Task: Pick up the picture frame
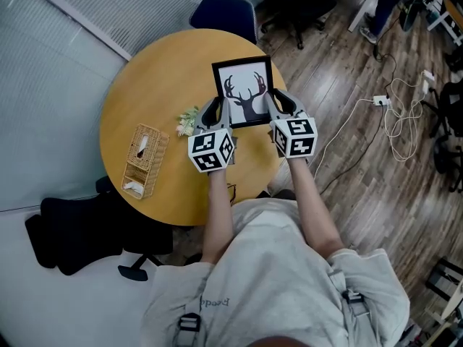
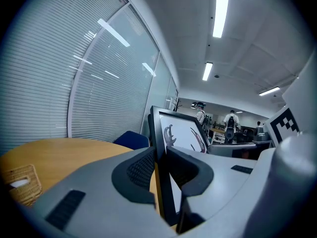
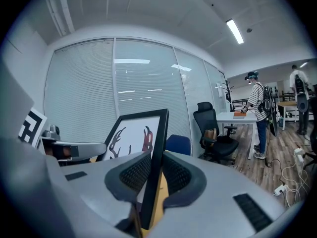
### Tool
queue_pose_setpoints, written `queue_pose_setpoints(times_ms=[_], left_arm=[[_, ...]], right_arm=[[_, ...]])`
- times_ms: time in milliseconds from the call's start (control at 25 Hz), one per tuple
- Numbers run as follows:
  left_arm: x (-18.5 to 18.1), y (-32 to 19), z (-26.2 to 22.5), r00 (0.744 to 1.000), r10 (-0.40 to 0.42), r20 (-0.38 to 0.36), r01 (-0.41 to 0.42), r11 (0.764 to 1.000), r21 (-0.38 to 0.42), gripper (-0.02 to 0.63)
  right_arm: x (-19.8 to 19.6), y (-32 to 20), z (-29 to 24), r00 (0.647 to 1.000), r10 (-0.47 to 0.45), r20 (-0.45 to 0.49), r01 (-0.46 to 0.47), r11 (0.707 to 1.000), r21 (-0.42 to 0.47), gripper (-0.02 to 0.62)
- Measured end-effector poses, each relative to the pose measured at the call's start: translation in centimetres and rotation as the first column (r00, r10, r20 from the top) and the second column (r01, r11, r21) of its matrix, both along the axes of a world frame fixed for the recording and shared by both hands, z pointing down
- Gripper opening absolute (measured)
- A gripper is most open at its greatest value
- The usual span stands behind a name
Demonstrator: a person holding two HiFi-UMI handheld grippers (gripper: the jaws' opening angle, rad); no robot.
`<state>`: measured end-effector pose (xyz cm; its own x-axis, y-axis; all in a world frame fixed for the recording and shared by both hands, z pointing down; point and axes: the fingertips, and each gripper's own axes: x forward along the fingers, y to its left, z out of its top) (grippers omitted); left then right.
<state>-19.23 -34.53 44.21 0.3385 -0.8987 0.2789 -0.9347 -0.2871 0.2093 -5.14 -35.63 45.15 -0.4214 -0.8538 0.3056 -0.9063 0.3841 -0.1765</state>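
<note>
The picture frame, black-edged with a dark antler print, stands tilted back toward the far edge of the round wooden table, just short of the blue chair tucked in behind that edge; the left claw is pinched on the frame's left edge near its lower corner, and the right claw is pinched on the right edge at about the same height. In the left gripper view the frame's black rim runs up between the ribbed pads of the left claw, which close against it on both faces; the right gripper view shows the rim clamped the same way in the right claw. A sprig of small flowers lies just beside the left claw; a wicker tissue box sits well apart, near the table's left edge. The frame's bottom edge is covered by the claws and marker cubes, so whether it touches the table cannot be told; its back is unseen.
</note>
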Motion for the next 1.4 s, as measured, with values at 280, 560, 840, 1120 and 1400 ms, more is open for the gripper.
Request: queue_pose_setpoints(times_ms=[280,560,840,1120,1400], left_arm=[[-1.1,-0.1,0.4,1.000,-0.015,0.004,0.015,1.000,-0.004,0.091],[-2.0,-0.7,0.7,0.999,-0.045,0.014,0.045,0.999,-0.012,0.091],[-2.7,-0.5,1.2,0.998,-0.065,0.016,0.065,0.998,-0.020,0.091],[-3.6,-0.2,1.7,0.997,-0.072,0.007,0.072,0.997,-0.034,0.091],[-4.6,0.4,2.1,0.997,-0.073,0.005,0.073,0.996,-0.044,0.091]], right_arm=[[-1.1,-0.3,0.8,1.000,-0.023,0.015,0.023,1.000,-0.014,0.080],[-2.1,-0.9,1.1,1.000,-0.025,0.014,0.025,0.999,-0.022,0.080],[-2.8,-0.9,1.7,0.999,-0.045,0.000,0.044,0.998,-0.049,0.080],[-3.8,-0.9,1.9,0.998,-0.069,-0.009,0.069,0.996,-0.053,0.080],[-4.8,-0.7,2.1,0.996,-0.089,-0.011,0.088,0.994,-0.059,0.080]])
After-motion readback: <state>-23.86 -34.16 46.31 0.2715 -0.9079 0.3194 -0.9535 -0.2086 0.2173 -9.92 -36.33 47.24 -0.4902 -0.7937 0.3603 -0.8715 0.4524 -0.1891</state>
